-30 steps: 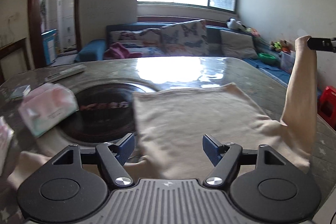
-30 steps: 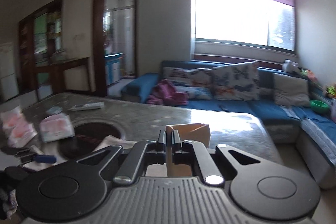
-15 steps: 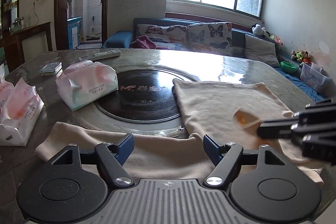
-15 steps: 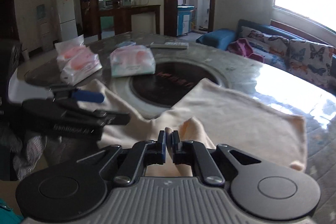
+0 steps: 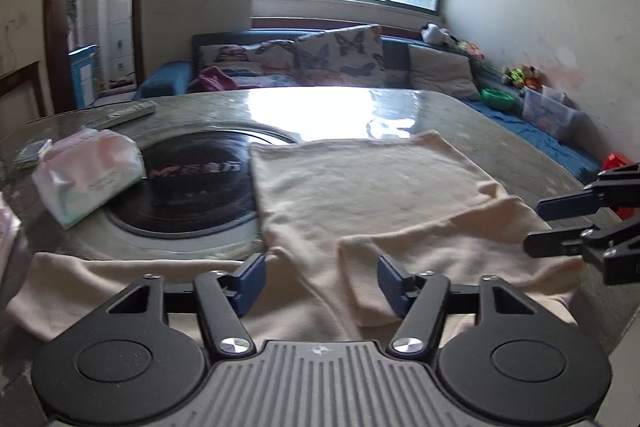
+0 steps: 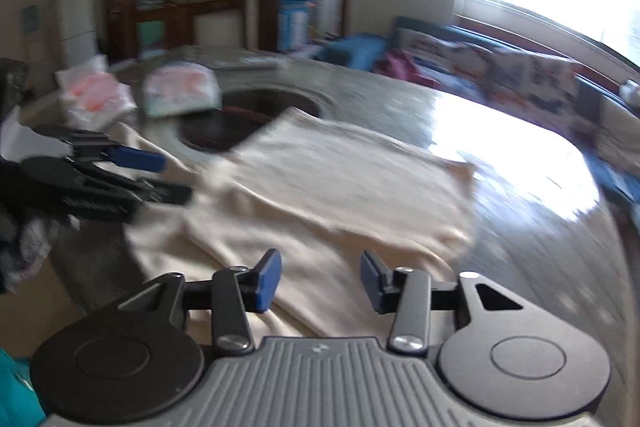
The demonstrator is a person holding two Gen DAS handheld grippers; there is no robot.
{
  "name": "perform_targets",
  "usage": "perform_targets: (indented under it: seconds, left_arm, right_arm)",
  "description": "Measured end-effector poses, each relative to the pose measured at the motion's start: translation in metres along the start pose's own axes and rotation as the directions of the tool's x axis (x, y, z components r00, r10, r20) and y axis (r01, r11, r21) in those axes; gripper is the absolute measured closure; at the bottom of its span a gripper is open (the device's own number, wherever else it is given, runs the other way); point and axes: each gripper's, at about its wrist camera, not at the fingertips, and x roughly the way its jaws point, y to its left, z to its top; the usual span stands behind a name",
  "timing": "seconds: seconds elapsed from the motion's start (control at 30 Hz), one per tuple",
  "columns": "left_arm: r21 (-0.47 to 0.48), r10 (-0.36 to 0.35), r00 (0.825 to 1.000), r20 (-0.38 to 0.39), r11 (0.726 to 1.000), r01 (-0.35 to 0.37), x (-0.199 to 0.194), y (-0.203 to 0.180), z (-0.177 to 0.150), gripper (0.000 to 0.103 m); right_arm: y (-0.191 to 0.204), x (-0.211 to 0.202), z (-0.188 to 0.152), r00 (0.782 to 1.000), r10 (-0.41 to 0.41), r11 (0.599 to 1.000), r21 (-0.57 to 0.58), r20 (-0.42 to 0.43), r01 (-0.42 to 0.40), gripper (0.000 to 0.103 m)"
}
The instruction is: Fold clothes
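Note:
A cream long-sleeved top (image 5: pixel 360 183) lies flat on the marble table (image 5: pixel 460 115), with its right sleeve (image 5: pixel 460 247) folded across the lower body. My left gripper (image 5: pixel 320 277) hovers just over the top's near edge. Its jaws are closing, cloth lies under the gap, and the pads press on nothing. My right gripper (image 6: pixel 319 279) sits low over the folded sleeve (image 6: pixel 320 291). Its jaws are opening, and the cloth lies loose below them. From the left wrist view, the right gripper (image 5: pixel 534 227) shows at the right edge. The left gripper (image 6: pixel 174 177) shows at the left of the blurred right wrist view.
A dark round hotplate (image 5: pixel 192 183) is set into the table under the top's left edge. A tissue pack (image 5: pixel 88 175) lies on its rim, and another pack (image 6: pixel 94 95) lies further left. A remote (image 5: pixel 128 113) lies at the back. A blue sofa (image 5: pixel 320 59) stands behind the table.
The right gripper came down with the sleeve pinched, then opened and let it go; the sleeve now lies across the top. The left gripper's jaws have narrowed.

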Motion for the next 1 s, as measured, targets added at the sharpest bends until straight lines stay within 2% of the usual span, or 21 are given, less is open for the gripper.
perform_targets:
  seconds: [0.17,0.33,0.4,0.43,0.6,0.77,1.0]
  left_arm:
    - [0.073,0.000,1.000,-0.021,0.997,0.002,0.011,-0.014,-0.004,0.053]
    - [0.086,0.002,0.998,-0.064,0.996,0.004,0.022,-0.017,-0.008,0.080]
    - [0.092,0.004,0.998,-0.065,0.996,0.002,0.021,-0.018,-0.008,0.085]
    - [0.097,0.002,0.998,-0.063,0.995,0.004,0.020,-0.019,-0.008,0.095]
    - [0.123,0.008,1.000,-0.027,0.992,-0.004,0.014,-0.020,0.004,0.101]
    - [0.132,-0.010,0.998,0.059,0.991,0.003,-0.002,-0.024,0.034,0.101]
    - [0.155,-0.035,0.985,0.170,0.988,0.009,-0.026,-0.026,0.070,0.101]
  right_arm:
    - [-0.026,-0.010,-0.031,0.991,-0.113,0.993,0.022,-0.066,0.115,0.050]
    - [-0.041,-0.011,-0.047,0.988,-0.134,0.987,0.080,-0.080,0.140,0.050]
    - [-0.043,-0.009,-0.051,0.988,-0.130,0.986,0.093,-0.084,0.138,0.049]
    - [-0.044,-0.008,-0.053,0.988,-0.127,0.986,0.098,-0.085,0.136,0.049]
    - [-0.042,-0.007,-0.055,0.987,-0.140,0.984,0.098,-0.077,0.147,0.046]
    - [-0.040,-0.002,-0.054,0.987,-0.152,0.980,0.119,-0.059,0.158,0.046]
    - [-0.034,0.001,-0.056,0.967,-0.248,0.965,0.068,-0.054,0.251,0.046]
